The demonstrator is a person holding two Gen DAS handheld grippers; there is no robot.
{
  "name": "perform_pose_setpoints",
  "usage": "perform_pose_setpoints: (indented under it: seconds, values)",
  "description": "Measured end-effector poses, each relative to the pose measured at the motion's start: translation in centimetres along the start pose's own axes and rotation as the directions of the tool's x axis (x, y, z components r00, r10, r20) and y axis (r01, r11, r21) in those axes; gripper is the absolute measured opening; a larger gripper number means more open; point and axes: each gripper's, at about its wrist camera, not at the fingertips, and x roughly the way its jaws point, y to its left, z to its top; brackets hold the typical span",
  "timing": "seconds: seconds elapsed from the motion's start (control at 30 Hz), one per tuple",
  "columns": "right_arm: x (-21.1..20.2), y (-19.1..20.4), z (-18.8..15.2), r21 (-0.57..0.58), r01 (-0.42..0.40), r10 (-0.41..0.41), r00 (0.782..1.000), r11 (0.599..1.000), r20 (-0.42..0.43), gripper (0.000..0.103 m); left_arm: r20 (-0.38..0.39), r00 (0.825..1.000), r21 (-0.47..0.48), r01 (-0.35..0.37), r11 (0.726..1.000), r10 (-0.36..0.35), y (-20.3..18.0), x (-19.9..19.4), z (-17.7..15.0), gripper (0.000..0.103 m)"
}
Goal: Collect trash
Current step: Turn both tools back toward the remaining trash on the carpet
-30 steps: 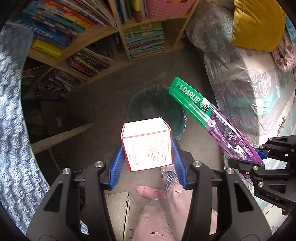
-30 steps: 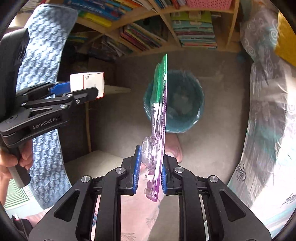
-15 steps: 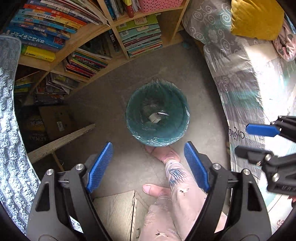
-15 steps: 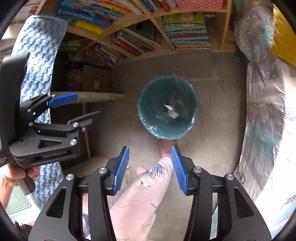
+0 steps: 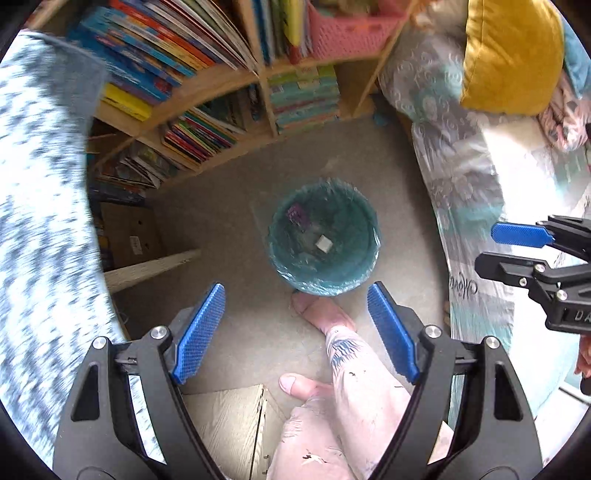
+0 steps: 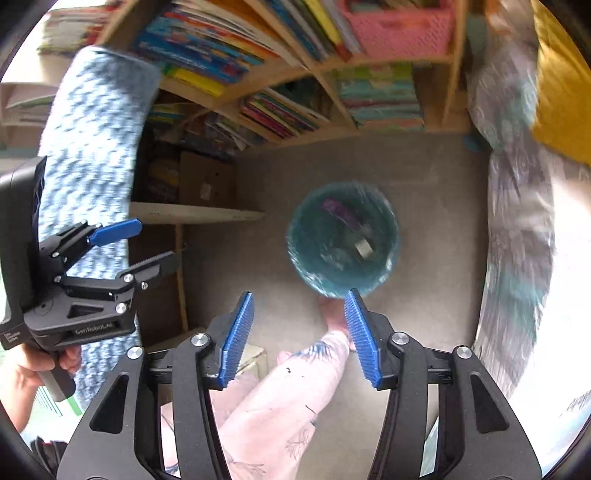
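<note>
A teal waste bin [image 5: 364, 258] lined with a clear bag stands on the grey floor below both grippers. Inside it lie the white box [image 5: 324, 243] and the purple toothbrush pack [image 5: 296, 216]; the right wrist view shows the bin [image 6: 388, 266], box [image 6: 364, 248] and pack [image 6: 341, 213] too. My left gripper [image 5: 295, 330] hangs high over the bin, open, with nothing between its blue pads. My right gripper [image 6: 299, 338] is above the bin's near edge, its jaws still opening and empty. Each gripper also appears in the other's view: the right gripper [image 5: 509, 251] and the left gripper [image 6: 144, 245].
A wooden bookshelf [image 5: 229, 96] full of books and a pink basket [image 6: 399, 29] line the far wall. A bed [image 5: 476, 177] with a yellow cushion [image 5: 509, 55] runs along the right. A blue knitted cloth [image 6: 92, 147] hangs left. The person's leg and bare foot [image 5: 321, 310] stand beside the bin.
Both grippers opened and let go: the white box and the toothbrush pack dropped into the bin. Both hands then rose, so the bin looks smaller.
</note>
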Motion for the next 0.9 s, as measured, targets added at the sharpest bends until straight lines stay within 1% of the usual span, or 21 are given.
perform_pose_setpoints:
  seconds: [0.1,0.13,0.23,0.3,0.33,0.37,0.4,0.43,0.47,0.53,0.63,0.67,0.7,0.73,0.8,0.83,0.9]
  values:
    - [-2.0,3.2,1.3,-0.085,-0.03,0.033,0.999,0.996,0.034,0.056,0.057,0.998,-0.05,-0.01,0.999,0.012,1.9,-3.5,-1.1,0.078]
    - [-2.8,4.6,1.8,-0.125,-0.042,0.048,0.998,0.991,0.046,0.056,0.077,0.997,-0.072,-0.014,0.997,0.019,2.7,-4.8,-1.5,0.08]
    - [-4.8,9.3,3.5,-0.257,-0.078,0.098,0.993,0.963,0.067,0.059,0.138,0.988,-0.153,-0.043,0.987,0.064,5.5,-8.7,-3.6,0.085]
    - [-5.9,12.8,4.6,-0.353,-0.108,0.14,0.988,0.929,0.067,0.06,0.172,0.979,-0.218,-0.072,0.973,0.111,7.5,-11.2,-5.4,0.089]
    - [-6.3,15.1,5.0,-0.41,-0.119,0.158,0.986,0.904,0.062,0.064,0.182,0.974,-0.252,-0.087,0.964,0.136,8.5,-12.3,-6.3,0.093]
    - [-6.6,17.0,5.4,-0.458,-0.129,0.173,0.983,0.88,0.056,0.066,0.191,0.968,-0.297,-0.1,0.95,0.162,9.7,-13.5,-7.4,0.093]
    - [-7.0,19.4,5.8,-0.517,-0.147,0.198,0.979,0.843,0.044,0.067,0.2,0.964,-0.332,-0.104,0.937,0.177,10.7,-14.4,-8.5,0.093]
    - [-7.1,21.3,6.1,-0.557,-0.161,0.214,0.976,0.815,0.031,0.069,0.21,0.959,-0.371,-0.103,0.923,0.192,11.7,-15.4,-9.6,0.093]
    - [-7.2,23.1,6.3,-0.596,-0.174,0.227,0.974,0.784,0.015,0.07,0.216,0.954,-0.417,-0.104,0.903,0.21,12.7,-16.4,-11.0,0.095]
    - [-7.1,27.4,6.6,-0.674,-0.201,0.253,0.967,0.71,-0.022,0.078,0.224,0.942,-0.494,-0.111,0.862,0.25,14.5,-18.0,-13.3,0.096]
    - [-6.7,33.1,6.3,-0.768,-0.24,0.281,0.956,0.594,-0.082,0.079,0.213,0.922,-0.612,-0.132,0.78,0.324,17.2,-20.1,-17.5,0.096]
    - [-6.4,35.1,6.0,-0.795,-0.257,0.287,0.952,0.55,-0.109,0.08,0.202,0.916,-0.656,-0.135,0.743,0.345,18.1,-20.7,-19.2,0.096]
    - [-6.2,36.6,5.7,-0.813,-0.267,0.286,0.949,0.518,-0.129,0.081,0.195,0.912,-0.689,-0.134,0.712,0.36,18.9,-21.1,-20.6,0.096]
    - [-5.8,38.6,5.3,-0.834,-0.277,0.284,0.947,0.477,-0.152,0.082,0.182,0.907,-0.732,-0.134,0.669,0.381,19.8,-21.6,-22.4,0.096]
    - [-5.2,41.8,4.5,-0.866,-0.296,0.279,0.941,0.402,-0.191,0.083,0.152,0.898,-0.788,-0.143,0.599,0.414,21.1,-22.1,-25.6,0.096]
    - [-4.9,43.5,3.9,-0.88,-0.307,0.275,0.937,0.361,-0.214,0.083,0.137,0.894,-0.809,-0.148,0.57,0.427,21.7,-22.3,-27.1,0.096]
    - [-4.2,46.4,2.7,-0.901,-0.326,0.261,0.931,0.286,-0.254,0.083,0.093,0.886,-0.857,-0.161,0.49,0.454,23.3,-22.8,-30.4,0.096]
